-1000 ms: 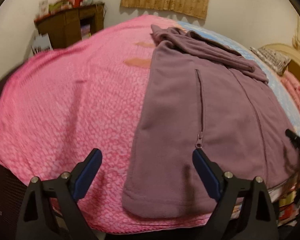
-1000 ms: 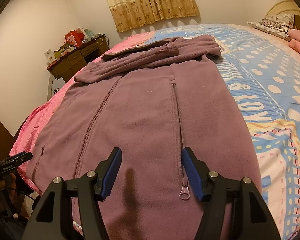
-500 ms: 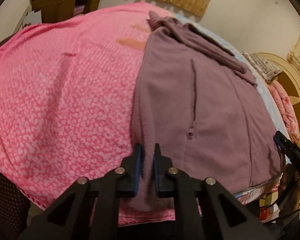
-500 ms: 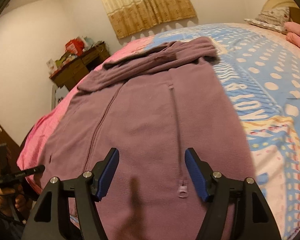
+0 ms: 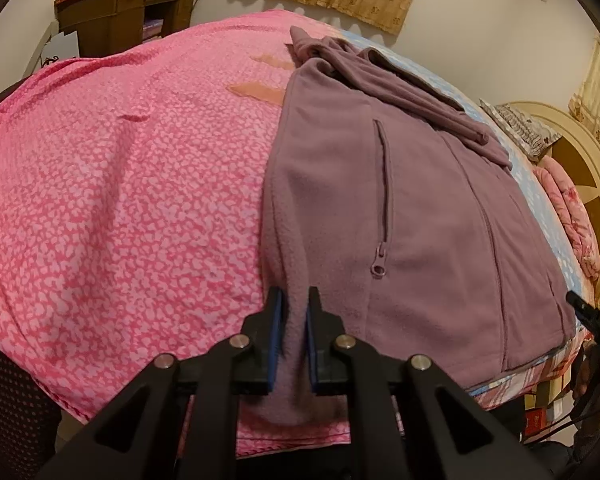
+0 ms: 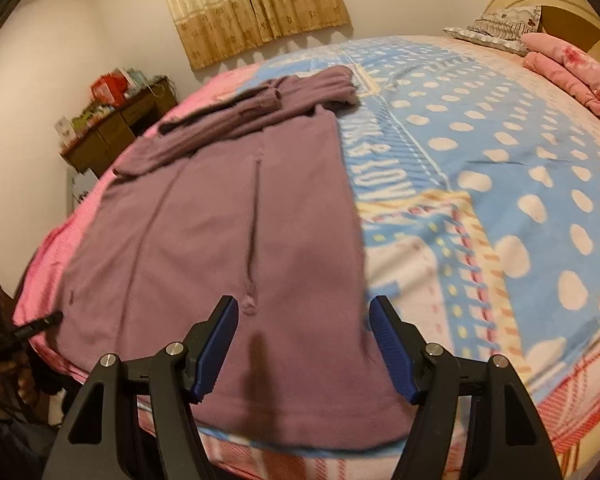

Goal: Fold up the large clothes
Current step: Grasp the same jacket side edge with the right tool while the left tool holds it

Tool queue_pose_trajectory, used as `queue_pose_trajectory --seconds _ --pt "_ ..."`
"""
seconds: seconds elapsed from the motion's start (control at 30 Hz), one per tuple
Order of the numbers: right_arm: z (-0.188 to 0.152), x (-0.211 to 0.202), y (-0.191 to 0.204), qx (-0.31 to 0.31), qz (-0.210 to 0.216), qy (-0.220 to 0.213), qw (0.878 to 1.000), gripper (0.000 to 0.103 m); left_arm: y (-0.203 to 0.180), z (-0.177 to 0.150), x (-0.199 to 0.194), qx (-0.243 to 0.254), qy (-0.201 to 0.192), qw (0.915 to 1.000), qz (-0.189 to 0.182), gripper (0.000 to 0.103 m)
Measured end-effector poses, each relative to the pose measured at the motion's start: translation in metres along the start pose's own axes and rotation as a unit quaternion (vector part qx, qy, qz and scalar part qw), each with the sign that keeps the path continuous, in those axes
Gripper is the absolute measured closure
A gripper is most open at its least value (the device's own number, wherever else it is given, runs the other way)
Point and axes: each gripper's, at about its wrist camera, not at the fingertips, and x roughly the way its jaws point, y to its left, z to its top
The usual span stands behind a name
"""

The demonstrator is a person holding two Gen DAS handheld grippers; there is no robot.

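A purple fleece jacket lies flat on the bed, hem toward me, sleeves folded across its far end. My left gripper is shut on the jacket's left hem corner, a fold of fleece pinched between its blue pads. In the right wrist view the jacket spreads out ahead. My right gripper is open, its jaws wide apart just above the hem's right part, near a pocket zipper pull. It holds nothing.
A pink blanket covers the bed's left side, a blue dotted cover the right. A wooden desk stands by the far wall. Pillows and a folded pink quilt lie at the headboard.
My left gripper came down from open onto the jacket's left hem corner and shut on it. My right gripper stayed open and shifted right toward the hem's right side.
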Motion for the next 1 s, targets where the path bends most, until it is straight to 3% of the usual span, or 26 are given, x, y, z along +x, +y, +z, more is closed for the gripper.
queue_pose_trajectory --seconds 0.07,0.13,0.2,0.27,0.37,0.4,0.43,0.53,0.7,0.83,0.9,1.0 --pt "-0.005 -0.003 -0.005 0.008 -0.002 0.002 1.000 0.034 0.000 0.001 -0.001 0.000 -0.003 1.0000 0.002 0.087" --pt "-0.008 -0.003 -0.008 0.011 0.000 0.011 1.000 0.034 0.000 0.001 -0.001 0.000 -0.002 0.9999 0.010 0.066" --pt "-0.012 -0.003 -0.010 0.012 0.002 0.018 1.000 0.034 0.003 0.000 -0.002 -0.003 -0.004 1.0000 0.008 0.053" --pt "-0.016 -0.004 -0.010 0.012 0.016 0.023 1.000 0.042 0.004 -0.002 0.002 -0.006 0.009 0.9999 0.001 0.051" --pt "-0.019 -0.005 -0.006 0.008 0.044 0.031 0.999 0.057 0.006 -0.005 0.005 -0.008 0.016 0.9998 -0.009 0.054" --pt "-0.021 -0.004 -0.003 0.001 0.056 0.036 0.998 0.061 0.005 -0.005 0.004 -0.006 0.016 0.9998 -0.009 0.061" --pt "-0.022 -0.003 -0.002 -0.005 0.055 0.038 0.998 0.067 0.006 -0.005 0.004 -0.006 0.017 0.9997 -0.014 0.080" --pt "-0.023 -0.002 -0.008 0.009 0.070 0.038 0.997 0.082 0.007 -0.003 -0.001 -0.005 0.017 0.9992 -0.035 0.093" --pt "-0.012 -0.025 -0.022 0.059 0.141 -0.020 0.988 0.088 0.002 0.007 -0.023 0.016 -0.019 0.9978 -0.061 0.095" --pt "-0.010 -0.015 -0.016 0.048 0.120 -0.013 0.992 0.089 -0.008 0.004 -0.008 0.059 0.029 0.9978 0.011 0.095" --pt "-0.013 -0.005 -0.016 0.054 0.116 -0.001 0.992 0.089 -0.006 0.003 -0.007 0.052 0.029 0.9983 0.002 0.096" --pt "-0.008 -0.011 -0.021 0.072 0.141 -0.020 0.987 0.090 -0.007 0.010 -0.021 0.057 0.001 0.9983 -0.011 0.096"
